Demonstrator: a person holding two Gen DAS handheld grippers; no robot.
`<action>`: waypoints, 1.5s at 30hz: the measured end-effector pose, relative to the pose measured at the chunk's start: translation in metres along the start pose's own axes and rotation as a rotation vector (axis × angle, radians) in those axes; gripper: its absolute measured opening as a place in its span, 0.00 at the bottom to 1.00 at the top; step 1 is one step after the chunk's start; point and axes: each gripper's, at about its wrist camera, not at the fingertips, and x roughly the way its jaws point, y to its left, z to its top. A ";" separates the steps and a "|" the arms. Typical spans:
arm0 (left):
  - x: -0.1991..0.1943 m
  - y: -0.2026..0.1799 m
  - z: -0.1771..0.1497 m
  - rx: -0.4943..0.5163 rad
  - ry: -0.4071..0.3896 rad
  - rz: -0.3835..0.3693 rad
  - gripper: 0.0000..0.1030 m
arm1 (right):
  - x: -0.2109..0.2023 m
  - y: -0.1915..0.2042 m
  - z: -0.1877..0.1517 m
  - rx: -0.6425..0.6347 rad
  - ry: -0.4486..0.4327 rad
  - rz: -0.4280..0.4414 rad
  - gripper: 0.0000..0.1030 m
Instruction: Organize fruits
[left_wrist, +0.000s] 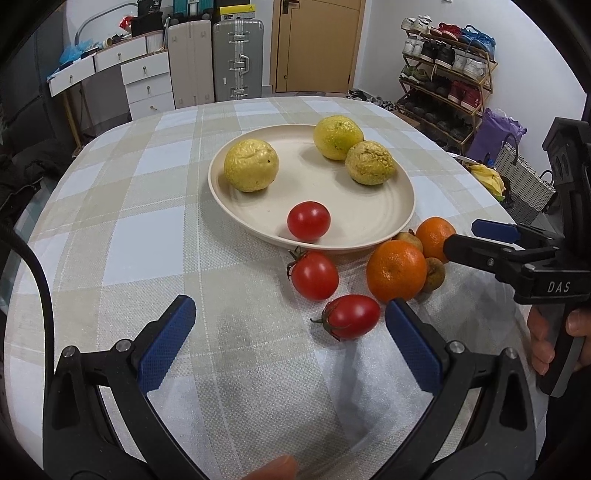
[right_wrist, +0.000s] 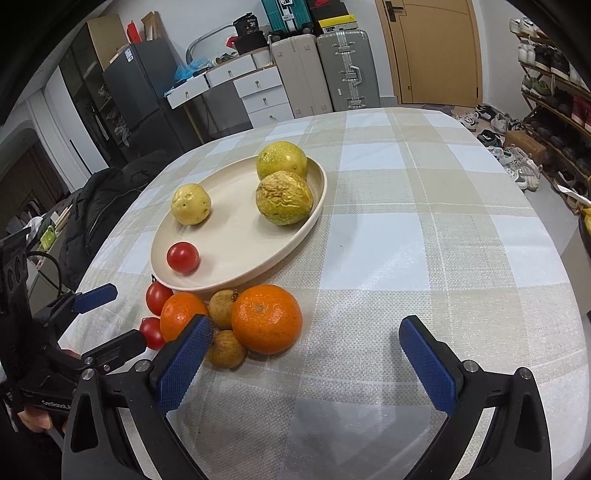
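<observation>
Checked tablecloth (right_wrist: 424, 229): wide bare area right of the plate (left_wrist: 369, 218). Left gripper (left_wrist: 291, 332) spread wide, empty, oval tomato (left_wrist: 351, 315) just inside its right finger. Right gripper (right_wrist: 306, 354) spread wide, empty, beside oranges (right_wrist: 266, 317). Plate holds three yellow fruits (left_wrist: 251, 170) and one tomato (left_wrist: 308, 220).

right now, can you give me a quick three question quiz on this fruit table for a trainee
1. How many red tomatoes lie on the round cream plate?
2. True or false: the left tongs are shut on the oval red tomato.
3. Which lies off the plate: A) wrinkled yellow fruit, B) large orange mandarin, C) smooth yellow fruit?

Key: 1. One. 2. False; the tongs are open and empty. 3. B, on the checked tablecloth.
</observation>
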 end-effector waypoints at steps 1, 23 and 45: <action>0.000 0.000 0.000 0.000 -0.002 0.000 1.00 | 0.000 0.000 0.000 0.001 0.000 0.004 1.00; 0.008 -0.001 -0.002 -0.016 0.016 -0.009 1.00 | 0.005 0.009 -0.004 -0.008 0.009 0.113 0.55; 0.012 -0.017 -0.008 0.038 0.066 -0.080 0.66 | -0.016 0.013 -0.004 -0.030 -0.078 0.125 0.40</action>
